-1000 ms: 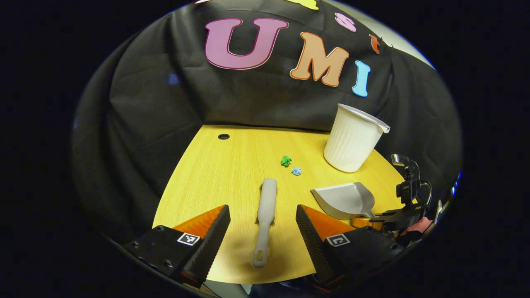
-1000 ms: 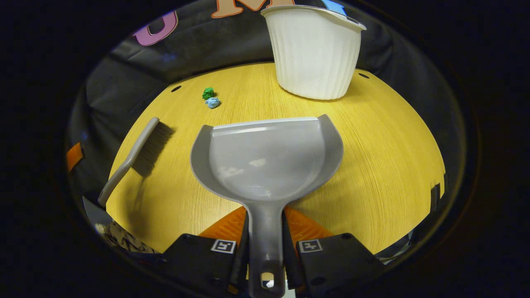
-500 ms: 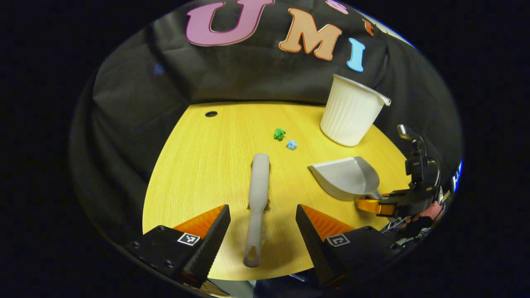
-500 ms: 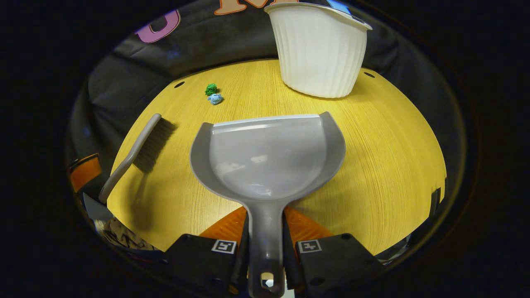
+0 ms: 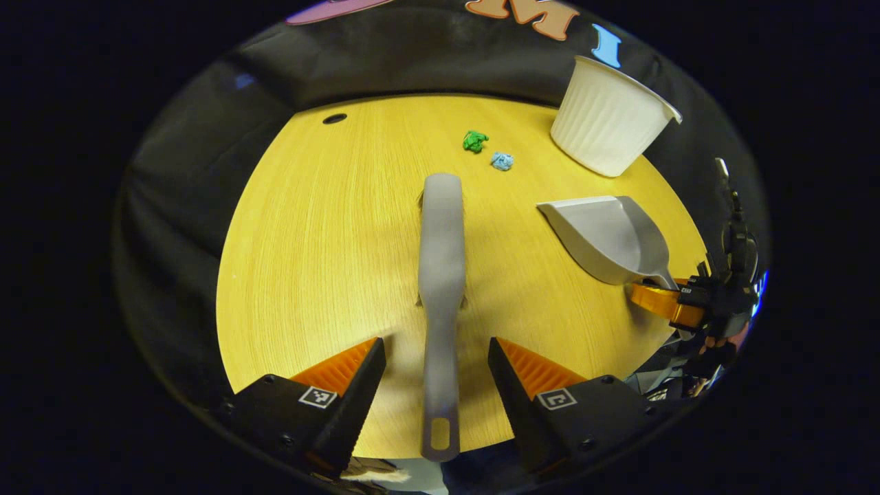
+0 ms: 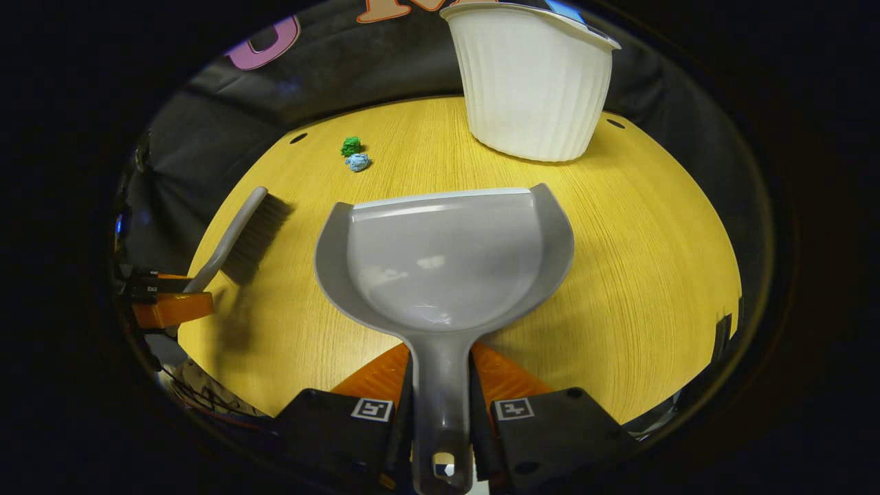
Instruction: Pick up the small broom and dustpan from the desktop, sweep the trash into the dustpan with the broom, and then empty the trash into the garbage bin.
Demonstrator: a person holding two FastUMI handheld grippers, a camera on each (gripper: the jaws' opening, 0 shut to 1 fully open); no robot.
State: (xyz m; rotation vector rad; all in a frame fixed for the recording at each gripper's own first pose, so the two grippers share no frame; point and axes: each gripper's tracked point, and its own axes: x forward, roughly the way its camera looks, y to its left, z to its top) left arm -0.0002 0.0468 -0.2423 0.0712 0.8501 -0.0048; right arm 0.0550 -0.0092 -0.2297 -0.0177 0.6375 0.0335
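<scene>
A: We see the grey broom (image 5: 441, 275) lying flat in the middle of the yellow desktop (image 5: 323, 261), its handle reaching the near edge, between the spread fingers of our left gripper (image 5: 436, 371), untouched.

B: And our right gripper (image 6: 440, 405) is clenched on the handle of the grey dustpan (image 6: 443, 261), toward the right edge, near the white garbage bin (image 6: 533, 86).

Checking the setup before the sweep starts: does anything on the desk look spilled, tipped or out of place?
Nothing stands out. The white bin stands upright, the green scrap and blue scrap lie together on the desk, the broom lies flat between the left gripper's open fingers, and the right gripper holds the dustpan level.
</scene>
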